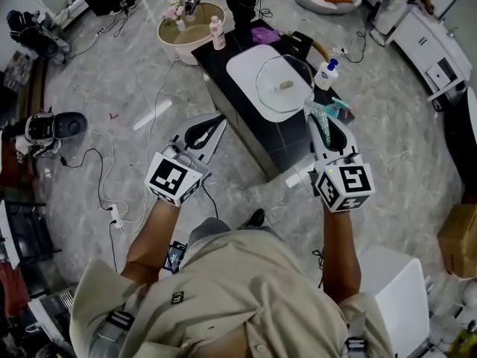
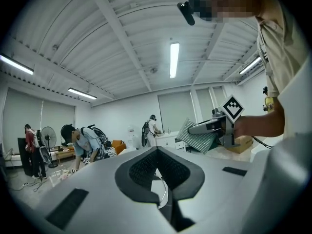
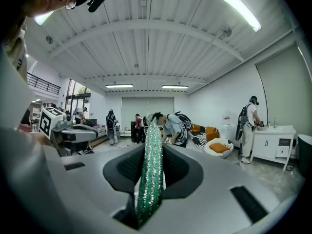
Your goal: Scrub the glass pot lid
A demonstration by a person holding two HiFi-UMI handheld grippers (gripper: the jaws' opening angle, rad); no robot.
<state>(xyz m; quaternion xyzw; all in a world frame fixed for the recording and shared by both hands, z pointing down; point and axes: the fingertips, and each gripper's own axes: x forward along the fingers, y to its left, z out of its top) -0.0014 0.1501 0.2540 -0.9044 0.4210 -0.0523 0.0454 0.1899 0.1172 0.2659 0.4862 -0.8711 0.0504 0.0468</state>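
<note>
The glass pot lid (image 1: 286,88) lies on a white tray (image 1: 244,69) on a dark table, its knob facing up. My right gripper (image 1: 321,124) hovers just right of the lid, shut on a green scrub pad (image 1: 328,111). That pad (image 3: 150,174) stands on edge between the jaws of the right gripper (image 3: 152,150). My left gripper (image 1: 213,122) hangs off the table's left side, away from the lid. In its own view the left gripper (image 2: 157,152) is shut with nothing held. It sees the scrub pad (image 2: 196,136) across from it.
A blue-capped soap bottle (image 1: 326,73) stands right of the tray. A pink bottle (image 1: 217,32) and a purple cloth (image 1: 264,34) sit at the table's (image 1: 250,121) far end, beyond them a round tub (image 1: 195,24). Cables cross the floor at left. Several people move about.
</note>
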